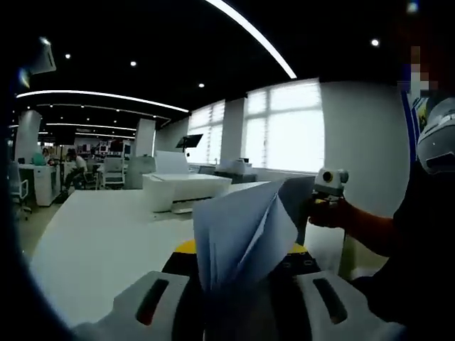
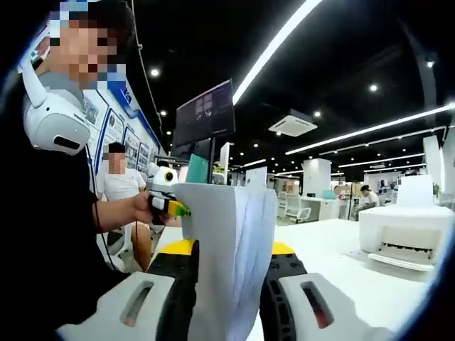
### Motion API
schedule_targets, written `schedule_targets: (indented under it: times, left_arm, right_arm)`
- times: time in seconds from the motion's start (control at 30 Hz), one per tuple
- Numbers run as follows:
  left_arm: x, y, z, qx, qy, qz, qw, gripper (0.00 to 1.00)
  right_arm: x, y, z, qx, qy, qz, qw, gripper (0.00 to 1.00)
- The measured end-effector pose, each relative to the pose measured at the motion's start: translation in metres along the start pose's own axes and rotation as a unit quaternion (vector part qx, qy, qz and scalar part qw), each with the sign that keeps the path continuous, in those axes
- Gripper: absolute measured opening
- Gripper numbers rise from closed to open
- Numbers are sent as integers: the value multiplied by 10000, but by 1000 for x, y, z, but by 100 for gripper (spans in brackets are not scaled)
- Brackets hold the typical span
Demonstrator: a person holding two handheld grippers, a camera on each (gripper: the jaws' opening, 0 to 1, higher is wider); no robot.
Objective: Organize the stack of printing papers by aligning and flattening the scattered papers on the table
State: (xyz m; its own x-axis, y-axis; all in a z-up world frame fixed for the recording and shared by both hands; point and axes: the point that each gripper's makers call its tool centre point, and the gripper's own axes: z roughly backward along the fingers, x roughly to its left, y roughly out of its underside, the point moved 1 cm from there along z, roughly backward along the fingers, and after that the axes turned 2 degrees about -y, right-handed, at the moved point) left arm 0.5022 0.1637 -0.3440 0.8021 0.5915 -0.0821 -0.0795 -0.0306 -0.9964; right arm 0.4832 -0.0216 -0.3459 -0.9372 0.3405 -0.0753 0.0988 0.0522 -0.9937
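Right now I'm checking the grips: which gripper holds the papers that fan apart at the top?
The left gripper. Its papers splay open into separate sheets above the jaws, while the papers in the right gripper stand as one fairly even upright bundle.

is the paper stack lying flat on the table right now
No, the paper stack stands upright off the white table, pinched between the right gripper jaws, and the left gripper also clamps it.

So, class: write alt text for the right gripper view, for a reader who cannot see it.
A stack of white printing papers stands upright, clamped between the right gripper and its black-padded jaws, above a white table. Across the papers, a person's hand holds the left gripper; a white printer sits at the right.
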Motion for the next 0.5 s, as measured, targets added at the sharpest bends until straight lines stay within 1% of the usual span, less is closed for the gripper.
schedule_targets:
  times: [0.03,0.07,0.1,0.13,0.17,0.2,0.3,0.43,0.5]
  left_arm:
    - [0,0,0,4,8,-1,10000,34]
    - [0,0,0,14,21,-26,10000,30]
    - [-1,1,0,23,71,-66,10000,24]
    - [-4,1,1,41,148,-101,9998,18]
    - [-7,0,1,30,220,-190,9996,9]
    - [-10,-1,0,34,258,-248,9994,7]
    - [-11,-5,0,62,204,-364,9991,7]
    - [-10,-16,2,-89,188,-391,9990,7]
    - [-9,-15,1,-76,195,-399,9990,7]
  right_arm:
    - [0,0,0,6,0,-1,10000,25]
    - [-1,0,1,15,4,18,10000,22]
    - [-1,0,1,31,10,55,10000,16]
    - [-1,0,3,52,-6,103,9999,7]
    - [0,0,3,61,-28,180,9998,0]
    - [2,-2,3,61,-79,227,9997,0]
    - [2,-8,2,56,-32,450,9990,0]
    - [2,-18,3,-82,-36,505,9987,0]
    - [3,-17,2,-69,-104,470,9988,0]
